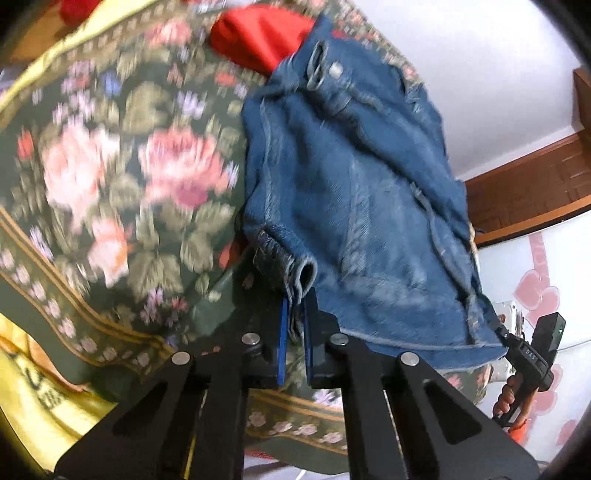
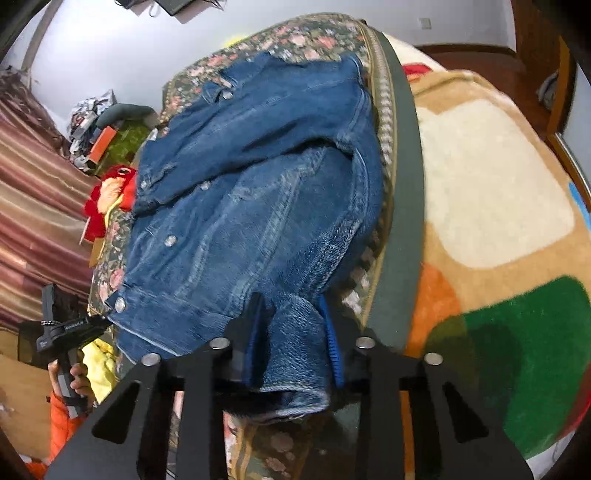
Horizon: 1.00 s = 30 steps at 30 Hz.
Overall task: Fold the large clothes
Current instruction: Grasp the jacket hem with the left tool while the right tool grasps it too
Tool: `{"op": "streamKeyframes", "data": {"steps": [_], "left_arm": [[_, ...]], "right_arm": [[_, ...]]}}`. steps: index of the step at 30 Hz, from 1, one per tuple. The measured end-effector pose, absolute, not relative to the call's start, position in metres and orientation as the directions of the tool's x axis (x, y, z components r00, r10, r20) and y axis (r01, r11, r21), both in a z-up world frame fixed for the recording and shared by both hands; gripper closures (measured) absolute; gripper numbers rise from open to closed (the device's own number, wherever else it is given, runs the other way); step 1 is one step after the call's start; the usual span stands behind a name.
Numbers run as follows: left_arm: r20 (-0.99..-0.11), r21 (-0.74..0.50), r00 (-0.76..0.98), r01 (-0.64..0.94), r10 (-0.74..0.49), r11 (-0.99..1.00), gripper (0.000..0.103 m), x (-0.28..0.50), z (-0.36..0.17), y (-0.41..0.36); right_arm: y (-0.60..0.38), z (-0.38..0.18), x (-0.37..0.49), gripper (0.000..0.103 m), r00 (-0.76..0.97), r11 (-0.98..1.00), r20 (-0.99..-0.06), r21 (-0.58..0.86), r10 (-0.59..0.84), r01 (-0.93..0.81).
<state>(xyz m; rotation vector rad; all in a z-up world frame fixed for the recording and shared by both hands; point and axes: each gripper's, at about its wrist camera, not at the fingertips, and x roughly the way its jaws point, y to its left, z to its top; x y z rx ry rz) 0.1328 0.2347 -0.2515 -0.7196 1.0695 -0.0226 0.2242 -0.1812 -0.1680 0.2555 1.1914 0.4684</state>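
Garment: a blue denim jacket (image 2: 255, 192) lies spread on the floral bedspread (image 1: 110, 166) of a bed, buttons up, its hem end toward both cameras.
Left tongs (image 1: 295, 325): clenched on a rolled edge of the jacket, likely a cuff or hem corner; the denim sits pinched between the blue pads.
Right tongs (image 2: 295, 332): clamped on a thick wad of denim, apparently a sleeve end or hem corner, which fills the gap between the fingers.
Step in hand: both near corners appear gripped, so the first fold is about to start.
Next move: I judge both hands need to lift together and carry the near edge over toward the collar, keeping the cloth taut between them so it lands flat.
Risk: heavy denim may slip from the thin left pinch.
Neighbours: a red cloth (image 1: 258, 33) lies just beyond the jacket; a patchwork blanket (image 2: 498, 184) lies beside the bedspread.
Hard to make out: the left view is motion-blurred; which part of the jacket each tongs holds is unclear; the collar end is hidden by folds.
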Motion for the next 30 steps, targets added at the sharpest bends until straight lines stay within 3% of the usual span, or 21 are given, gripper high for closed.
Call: {"op": "streamKeyframes", "data": {"steps": [9, 18, 27, 30], "left_arm": [[-0.732, -0.409, 0.660, -0.227, -0.169, 0.884, 0.097, 0.163, -0.172, 0.227], [-0.614, -0.403, 0.782, -0.194, -0.107, 0.894, 0.098, 0.246, -0.100, 0.230], [-0.543, -0.373, 0.839, -0.236, -0.006, 0.897, 0.103, 0.344, -0.075, 0.253], [-0.595, -0.322, 0.804, -0.239, 0.000, 0.916, 0.103, 0.389, -0.089, 0.256]], "right_arm": [[-0.154, -0.114, 0.252, 0.089, 0.440, 0.869, -0.754, 0.370, 0.488, -0.328], [-0.139, -0.072, 0.312, 0.090, 0.560, 0.872, -0.671, 0.334, 0.486, -0.358], [-0.139, -0.077, 0.412, 0.090, 0.600, 0.873, -0.639, 0.407, 0.482, -0.268], [-0.128, -0.100, 0.443, 0.090, 0.588, 0.882, -0.662, 0.404, 0.464, -0.242]]}}
